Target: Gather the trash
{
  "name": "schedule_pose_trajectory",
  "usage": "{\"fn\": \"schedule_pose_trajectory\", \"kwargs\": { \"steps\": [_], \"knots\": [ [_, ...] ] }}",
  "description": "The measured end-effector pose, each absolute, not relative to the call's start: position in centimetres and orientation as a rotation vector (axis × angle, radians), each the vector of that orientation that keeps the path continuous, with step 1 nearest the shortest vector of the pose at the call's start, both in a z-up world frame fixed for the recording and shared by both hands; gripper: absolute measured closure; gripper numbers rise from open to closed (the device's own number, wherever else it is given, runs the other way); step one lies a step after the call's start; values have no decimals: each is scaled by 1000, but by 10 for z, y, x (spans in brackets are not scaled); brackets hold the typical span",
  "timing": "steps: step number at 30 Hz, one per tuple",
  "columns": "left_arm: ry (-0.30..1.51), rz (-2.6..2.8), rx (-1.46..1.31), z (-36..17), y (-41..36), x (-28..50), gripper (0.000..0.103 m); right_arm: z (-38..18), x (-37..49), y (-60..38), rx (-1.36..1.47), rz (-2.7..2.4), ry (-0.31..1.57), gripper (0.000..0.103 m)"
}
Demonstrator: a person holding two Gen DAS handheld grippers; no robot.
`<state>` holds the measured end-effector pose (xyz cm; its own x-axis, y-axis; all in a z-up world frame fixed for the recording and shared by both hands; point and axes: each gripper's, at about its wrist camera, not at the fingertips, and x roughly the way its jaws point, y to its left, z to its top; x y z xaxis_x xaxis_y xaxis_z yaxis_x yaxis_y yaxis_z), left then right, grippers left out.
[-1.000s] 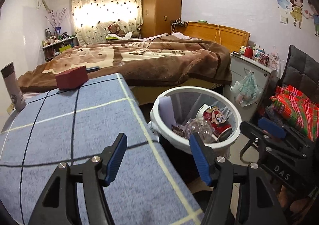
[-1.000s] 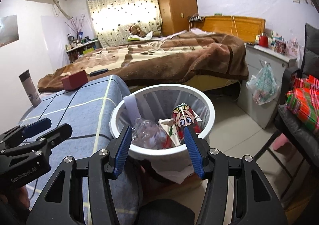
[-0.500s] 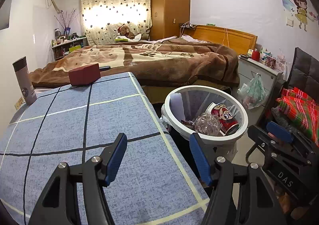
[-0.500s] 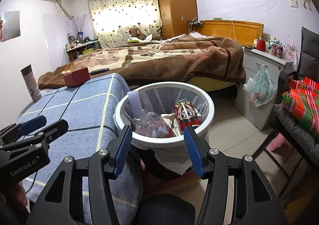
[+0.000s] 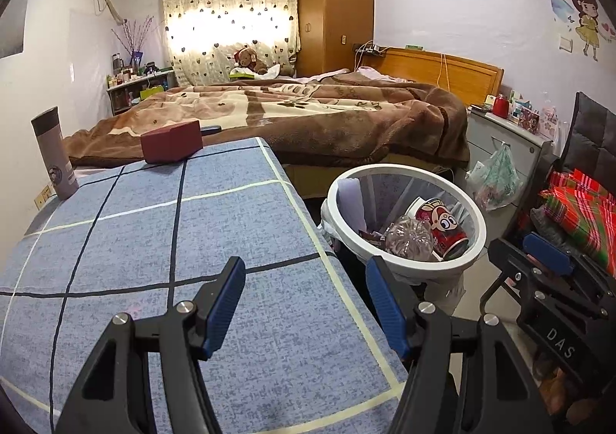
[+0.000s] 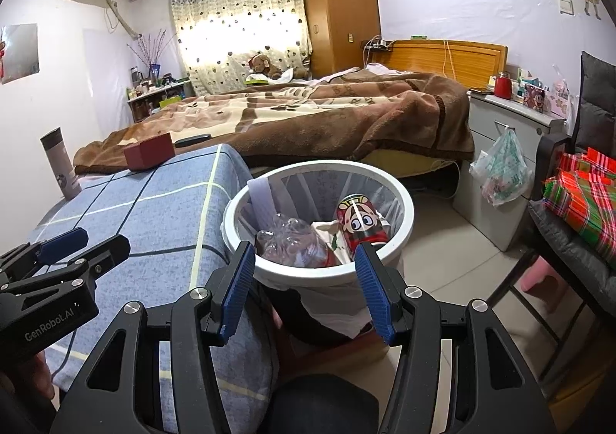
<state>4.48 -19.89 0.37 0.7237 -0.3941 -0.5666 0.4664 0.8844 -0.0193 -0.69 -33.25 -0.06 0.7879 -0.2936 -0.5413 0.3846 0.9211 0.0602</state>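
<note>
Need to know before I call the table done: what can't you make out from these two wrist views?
- Trash bin bottom: both views, covered by the crushed bottle and cartoon can.
- Near table edge: left view, hidden behind the left gripper; right view, behind the right gripper.
- Floor beside the table: blocked by the tablecloth overhang.
- Thermos label: too small.

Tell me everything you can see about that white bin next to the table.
The trash bin is round, with a thick white rim, apparently plastic, and a thin pale liner bag whose edge spills down its outside. It stands upright on the floor, close beside the blue checked tablecloth; whether they touch is unclear. It is nearly full: a crumpled clear plastic bottle, a red cartoon-printed can, wrappers, and a pale flat strip leaning against the inner wall. Neither gripper touches it.
</note>
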Motion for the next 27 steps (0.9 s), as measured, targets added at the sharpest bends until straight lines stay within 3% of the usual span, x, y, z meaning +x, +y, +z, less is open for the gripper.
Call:
{"fn": "schedule_pose_trajectory", "kwargs": {
  "steps": [27],
  "knots": [
    [595, -463, 118, 4, -196, 43, 36, 3, -7, -326, 168, -366, 545, 47]
  ]
}}
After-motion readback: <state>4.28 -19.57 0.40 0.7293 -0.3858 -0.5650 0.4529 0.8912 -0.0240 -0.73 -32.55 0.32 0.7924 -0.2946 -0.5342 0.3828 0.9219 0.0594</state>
